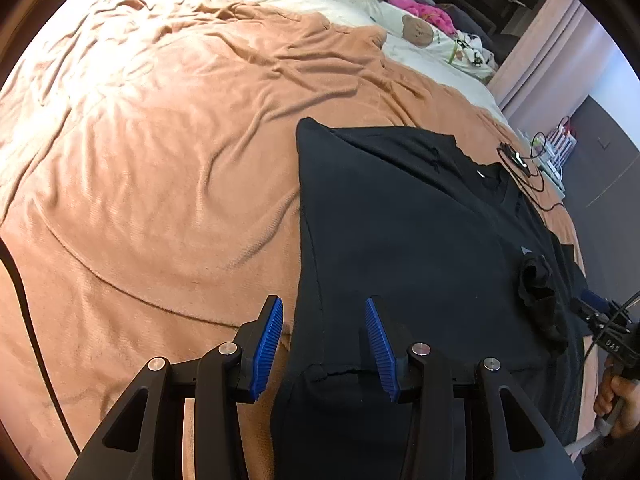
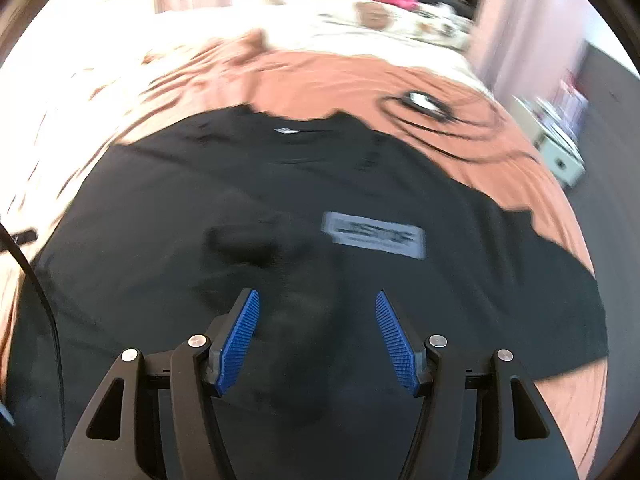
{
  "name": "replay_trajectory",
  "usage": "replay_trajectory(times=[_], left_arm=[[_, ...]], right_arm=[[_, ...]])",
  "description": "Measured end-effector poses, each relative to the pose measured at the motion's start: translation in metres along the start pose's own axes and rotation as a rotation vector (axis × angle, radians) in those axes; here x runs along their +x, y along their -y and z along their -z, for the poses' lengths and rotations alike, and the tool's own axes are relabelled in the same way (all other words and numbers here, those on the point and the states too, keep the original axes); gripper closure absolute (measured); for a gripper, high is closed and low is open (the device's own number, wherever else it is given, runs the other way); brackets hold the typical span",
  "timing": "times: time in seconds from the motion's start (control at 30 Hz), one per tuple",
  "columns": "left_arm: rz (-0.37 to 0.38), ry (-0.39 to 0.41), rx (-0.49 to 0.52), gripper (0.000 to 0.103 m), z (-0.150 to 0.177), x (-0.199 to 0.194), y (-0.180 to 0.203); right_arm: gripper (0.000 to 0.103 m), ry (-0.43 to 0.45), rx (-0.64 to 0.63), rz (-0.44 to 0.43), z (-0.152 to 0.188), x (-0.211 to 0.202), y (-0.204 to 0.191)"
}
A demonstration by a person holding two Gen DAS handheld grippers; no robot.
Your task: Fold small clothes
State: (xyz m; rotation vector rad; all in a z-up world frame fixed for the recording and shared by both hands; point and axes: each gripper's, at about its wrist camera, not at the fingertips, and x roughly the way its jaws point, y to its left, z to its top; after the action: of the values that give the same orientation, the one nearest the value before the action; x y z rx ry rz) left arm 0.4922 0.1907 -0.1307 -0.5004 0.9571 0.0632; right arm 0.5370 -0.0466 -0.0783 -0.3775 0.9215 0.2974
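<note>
The left gripper hangs over the near left edge of the black T-shirt, its blue pads apart with the shirt's hem and side seam lying between them; neither pad presses on the cloth. The right gripper is above the middle of the same shirt, jaws spread wide and holding nothing, the fabric under them blurred. At the far right of the left wrist view a hand grips that tool's handle.

The T-shirt lies spread on the orange blanket. A small crumpled black garment sits on the shirt, beside a grey printed label. Past the shirt's collar a black cable with a small device rests on the blanket. Farther off, beyond the blanket, lie a cream bedsheet, a bear-print pillow and a pink item.
</note>
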Motion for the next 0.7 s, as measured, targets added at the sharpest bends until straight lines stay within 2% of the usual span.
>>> replay_trajectory(times=[0.2, 0.27, 0.33, 0.4, 0.53, 0.7], left_arm=[[-0.038, -0.038, 0.013, 0.057, 0.003, 0.013, -0.002], [-0.051, -0.054, 0.02, 0.057, 0.004, 0.018, -0.002], [-0.07, -0.065, 0.037, 0.06, 0.006, 0.021, 0.0], [-0.078, -0.088, 0.042, 0.07, 0.008, 0.028, -0.001], [-0.1, -0.096, 0.054, 0.074, 0.011, 0.03, -0.002], [-0.107, -0.094, 0.053, 0.074, 0.011, 0.031, -0.002]], right_arm=[[0.044, -0.062, -0.099, -0.053, -0.002, 0.027, -0.031], [0.053, -0.088, -0.102, -0.054, -0.007, 0.04, -0.03], [0.093, -0.12, -0.093, -0.074, -0.015, 0.052, -0.026], [0.096, -0.145, -0.07, -0.083, -0.018, 0.062, -0.019], [0.097, -0.084, -0.011, -0.036, -0.021, 0.049, -0.003], [0.097, -0.057, 0.112, 0.08, -0.009, 0.03, 0.037]])
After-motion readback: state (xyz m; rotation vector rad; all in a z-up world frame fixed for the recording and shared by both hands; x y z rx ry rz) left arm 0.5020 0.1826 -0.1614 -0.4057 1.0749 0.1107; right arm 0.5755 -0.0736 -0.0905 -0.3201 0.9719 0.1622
